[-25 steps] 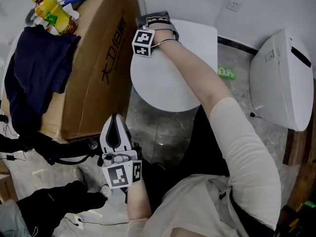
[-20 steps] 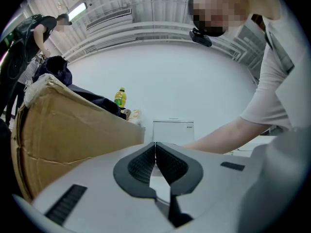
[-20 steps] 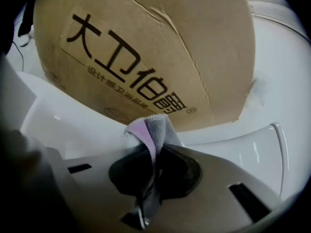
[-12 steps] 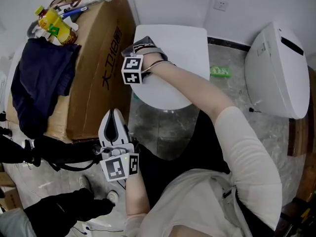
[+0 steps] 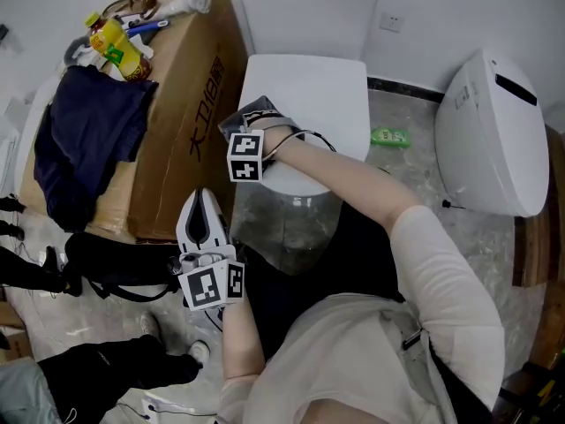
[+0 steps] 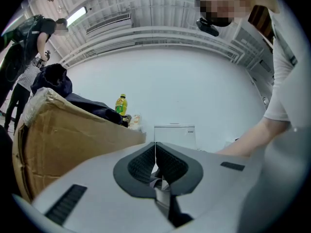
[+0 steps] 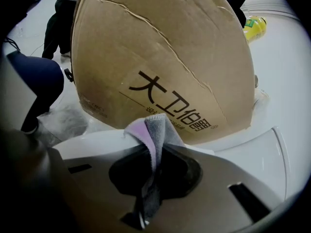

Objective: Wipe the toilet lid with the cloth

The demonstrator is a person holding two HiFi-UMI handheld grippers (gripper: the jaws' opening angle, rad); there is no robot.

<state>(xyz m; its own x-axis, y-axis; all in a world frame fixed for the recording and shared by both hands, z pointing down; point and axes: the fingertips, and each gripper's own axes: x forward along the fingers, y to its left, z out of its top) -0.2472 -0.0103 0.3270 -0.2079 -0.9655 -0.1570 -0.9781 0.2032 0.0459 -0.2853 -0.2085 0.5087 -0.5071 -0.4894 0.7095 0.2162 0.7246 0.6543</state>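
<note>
At the toilet lid point(image 5: 311, 85), right gripper's point(image 7: 154, 148) fingers point(image 7: 87, 155) pinch the cloth point(image 7: 155, 127).

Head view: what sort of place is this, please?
Likely a bathroom, perhaps unfinished or used for storage: a toilet tank with the closed toilet lid below it, a second toilet at the right, and a big cardboard box beside it.

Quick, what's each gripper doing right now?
Left gripper: shut, holding nothing.
Right gripper: shut on the cloth.
</note>
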